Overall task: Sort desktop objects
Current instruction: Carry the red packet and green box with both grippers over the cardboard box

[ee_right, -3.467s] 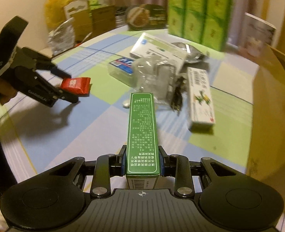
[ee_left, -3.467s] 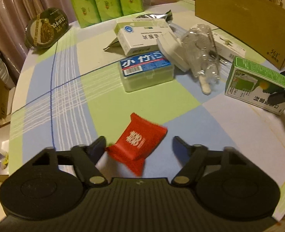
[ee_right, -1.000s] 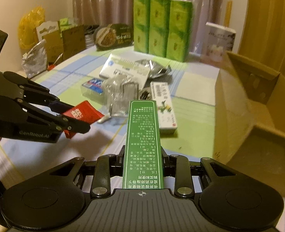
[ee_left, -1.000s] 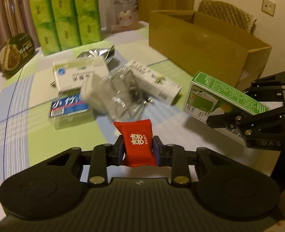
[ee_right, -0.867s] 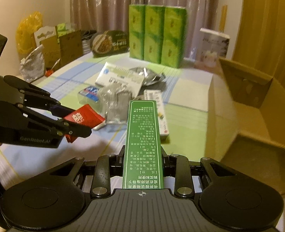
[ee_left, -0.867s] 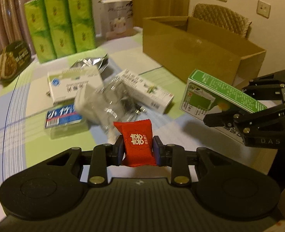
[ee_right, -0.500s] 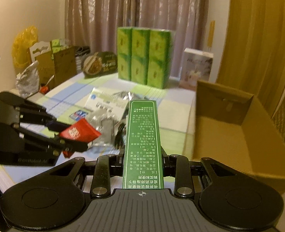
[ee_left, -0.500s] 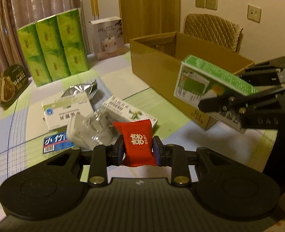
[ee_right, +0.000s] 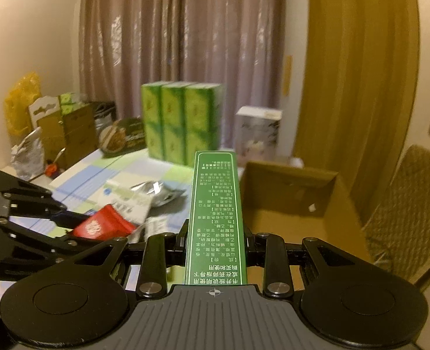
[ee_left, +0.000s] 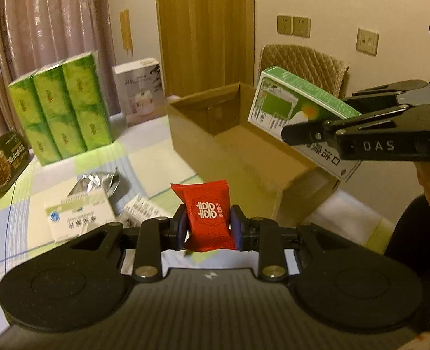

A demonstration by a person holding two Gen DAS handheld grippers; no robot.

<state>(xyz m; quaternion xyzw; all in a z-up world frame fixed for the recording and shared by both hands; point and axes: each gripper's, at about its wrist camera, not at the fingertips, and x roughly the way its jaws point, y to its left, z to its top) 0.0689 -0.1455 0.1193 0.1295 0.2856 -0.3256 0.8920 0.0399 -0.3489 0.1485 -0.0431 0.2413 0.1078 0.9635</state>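
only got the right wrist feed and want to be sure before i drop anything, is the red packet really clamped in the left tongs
Observer: Yes. The left wrist view shows the red packet standing upright, pinched between both pads of the left tongs.
Operator: how does my green box sit, seen from the side
Observer: The right tongs grip the green box by its rear part. Its front end juts out free, with the white printed face towards the left camera.
Operator: anything in the cardboard box
Observer: The left wrist view shows the floor of the cardboard box along its near wall, and nothing lies on it.
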